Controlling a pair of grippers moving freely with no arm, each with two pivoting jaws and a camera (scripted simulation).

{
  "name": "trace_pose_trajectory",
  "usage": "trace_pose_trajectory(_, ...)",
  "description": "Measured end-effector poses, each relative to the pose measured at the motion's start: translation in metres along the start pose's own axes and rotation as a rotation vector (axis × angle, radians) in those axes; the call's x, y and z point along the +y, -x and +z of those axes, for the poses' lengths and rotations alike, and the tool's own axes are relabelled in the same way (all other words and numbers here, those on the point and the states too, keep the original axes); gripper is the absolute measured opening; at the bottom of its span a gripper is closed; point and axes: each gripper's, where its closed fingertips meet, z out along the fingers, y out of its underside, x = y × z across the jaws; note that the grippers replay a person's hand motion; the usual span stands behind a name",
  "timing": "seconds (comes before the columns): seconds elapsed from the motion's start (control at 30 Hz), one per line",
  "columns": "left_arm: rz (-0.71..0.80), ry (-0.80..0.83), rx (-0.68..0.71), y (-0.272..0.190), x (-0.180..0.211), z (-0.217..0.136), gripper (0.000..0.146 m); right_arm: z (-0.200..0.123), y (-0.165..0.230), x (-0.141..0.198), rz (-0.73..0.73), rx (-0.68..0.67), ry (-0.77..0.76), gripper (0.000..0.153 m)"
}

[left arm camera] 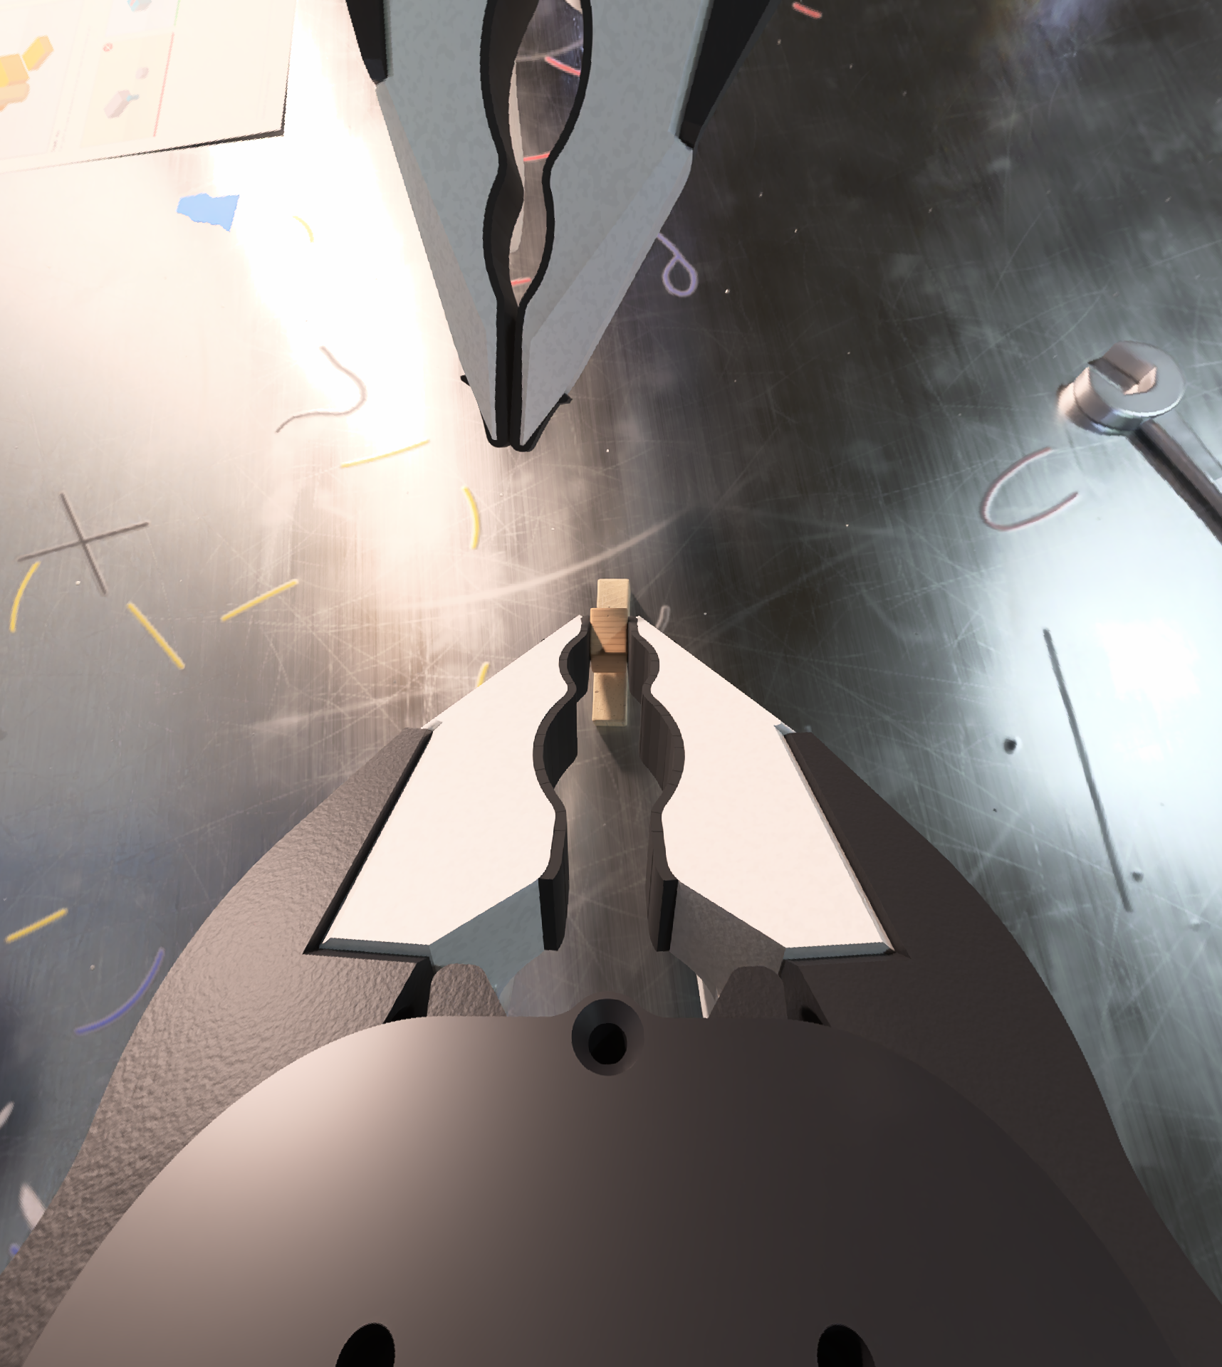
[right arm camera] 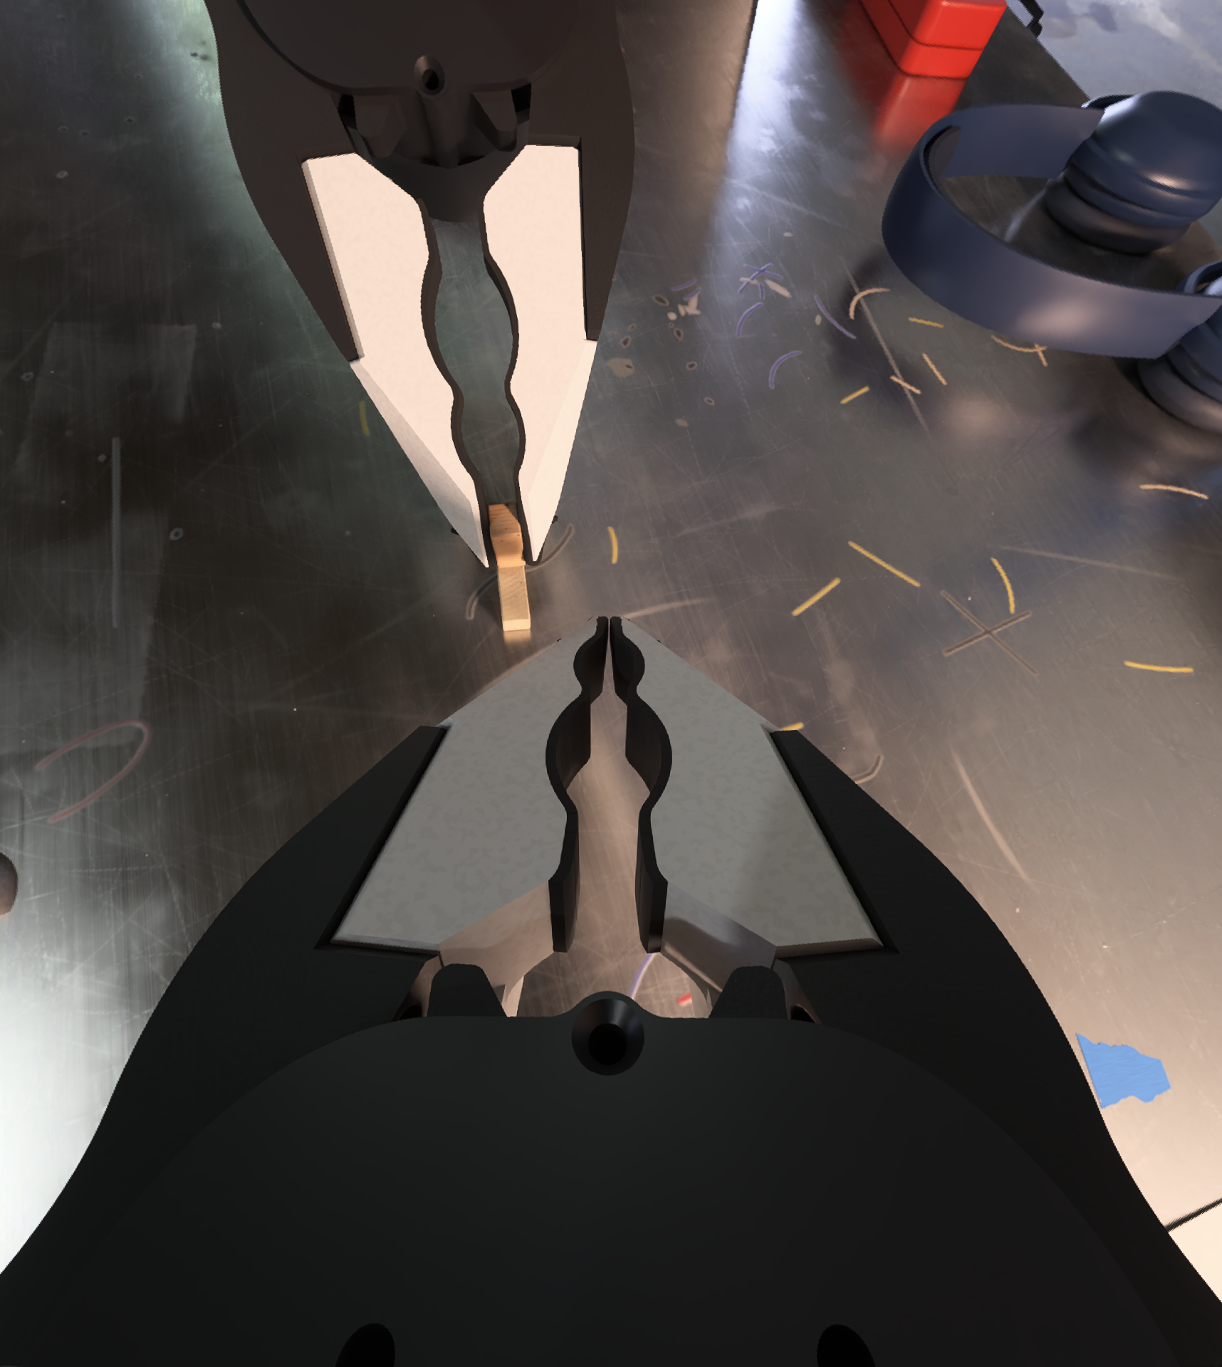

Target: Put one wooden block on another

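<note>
- The left gripper (left arm camera: 609, 621) has its fingertips narrowed onto a small wooden block (left arm camera: 609, 631), holding it just over, or on, a longer, paler block (left arm camera: 609, 695) that lies flat on the scratched metal table (left arm camera: 889, 666); whether the two blocks touch cannot be told.
- The left wrist view shows the long block running lengthwise under the held one, one end poking out beyond the fingertips and the other end lying between the fingers.
- From the right wrist view the same pair is seen from the opposite side: the left gripper (right arm camera: 509, 555) comes down from the top, the small block (right arm camera: 505, 534) between its tips and the long block (right arm camera: 515, 601) reaching out toward the camera.
- The right gripper (right arm camera: 608, 623) holds nothing, its tips pressed nearly together, just short of the long block's near end; in the left wrist view it (left arm camera: 512, 438) hangs tips-down, a little way beyond the blocks.
- Only the left wrist view shows a printed sheet (left arm camera: 97, 81) with coloured drawings at top left and the head of a metal wrench (left arm camera: 1126, 392) at right.
- Only the right wrist view shows dark blue ear defenders (right arm camera: 1081, 251) and a red box (right arm camera: 933, 37) at upper right.
- A blue scrap (left arm camera: 208, 211) and yellow chalk marks (left arm camera: 157, 636) lie on the table.
- The small block is darker, with visible grain lines; neither block bears writing.
</note>
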Motion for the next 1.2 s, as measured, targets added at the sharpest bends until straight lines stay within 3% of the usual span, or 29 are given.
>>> trace_pose_trajectory(0.9,0.045,0.0,-0.009,-0.0006,0.0011,0.0044,0.009,0.005,0.0081,0.005,0.007,-0.03,0.005,0.0)
trace_pose_trajectory(1.0,0.047,-0.002,-0.01,-0.0011,0.0012,0.0048,0.03,0.0053,0.0084,0.005,0.007,-0.031,0.004,0.0)
trace_pose_trajectory(1.2,0.051,-0.004,-0.016,-0.0015,0.0005,0.0045,0.033,0.0059,0.0089,0.0047,0.007,-0.033,0.003,0.0)
